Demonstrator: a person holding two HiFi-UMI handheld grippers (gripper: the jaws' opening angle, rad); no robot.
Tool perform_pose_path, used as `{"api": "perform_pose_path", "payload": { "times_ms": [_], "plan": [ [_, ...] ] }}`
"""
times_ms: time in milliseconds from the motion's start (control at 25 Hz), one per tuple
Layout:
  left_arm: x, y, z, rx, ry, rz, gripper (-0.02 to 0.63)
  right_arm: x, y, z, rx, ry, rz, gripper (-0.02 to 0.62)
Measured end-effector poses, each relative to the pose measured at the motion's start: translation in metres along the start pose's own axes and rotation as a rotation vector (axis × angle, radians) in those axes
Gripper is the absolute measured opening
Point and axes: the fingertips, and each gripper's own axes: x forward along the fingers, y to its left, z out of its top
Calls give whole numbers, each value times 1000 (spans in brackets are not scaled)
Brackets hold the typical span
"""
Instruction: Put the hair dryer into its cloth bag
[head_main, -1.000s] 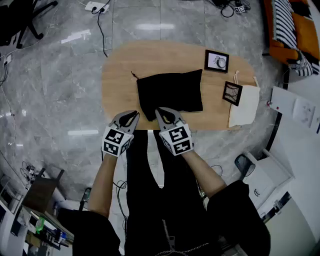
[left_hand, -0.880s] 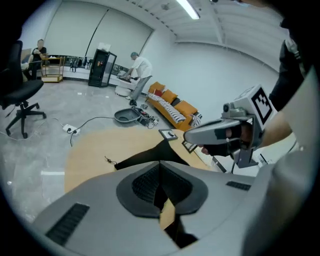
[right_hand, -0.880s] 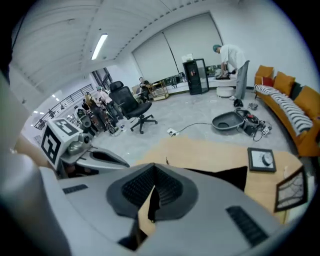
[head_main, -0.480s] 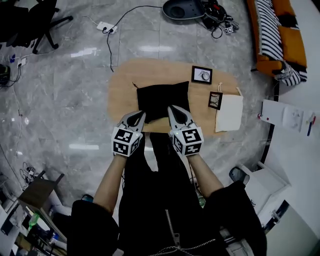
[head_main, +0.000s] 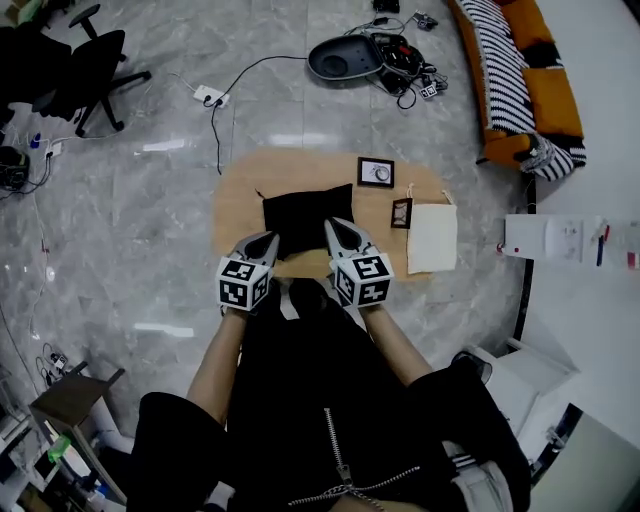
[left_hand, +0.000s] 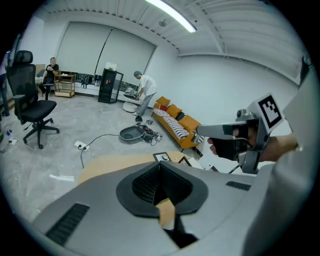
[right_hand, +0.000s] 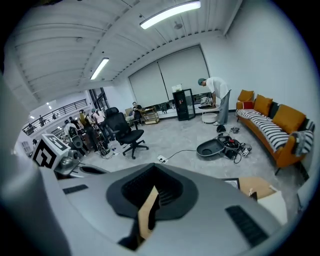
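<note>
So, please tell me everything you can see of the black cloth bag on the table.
The black cloth bag is soft and dark, roughly rectangular, and lies flat on the wooden table. A thin cord sticks out at its far left corner. What is inside cannot be seen.

Black short-sleeved top (head_main: 290, 400) with a silver front zip (head_main: 338, 455) clothes the person, whose grey left gripper (head_main: 272, 237) and right gripper (head_main: 331, 223) each bear a black-and-white marker cube (head_main: 361, 280).

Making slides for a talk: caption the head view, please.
Left gripper and right gripper, both shut, hover over a black cloth bag on the wooden table.
</note>
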Motion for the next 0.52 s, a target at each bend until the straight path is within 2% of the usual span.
{"api": "perform_pose_path", "payload": {
  "times_ms": [160, 360, 520],
  "plan": [
    [2, -8, 17, -4, -27, -2, 15, -7, -1, 17, -17, -28, 3, 9],
    [1, -17, 28, 31, -32, 11, 15, -19, -9, 23, -14, -58, -3, 9],
    [-8, -23, 34, -13, -68, 27, 15, -31, -12, 16, -9, -54, -7, 9]
  ]
}}
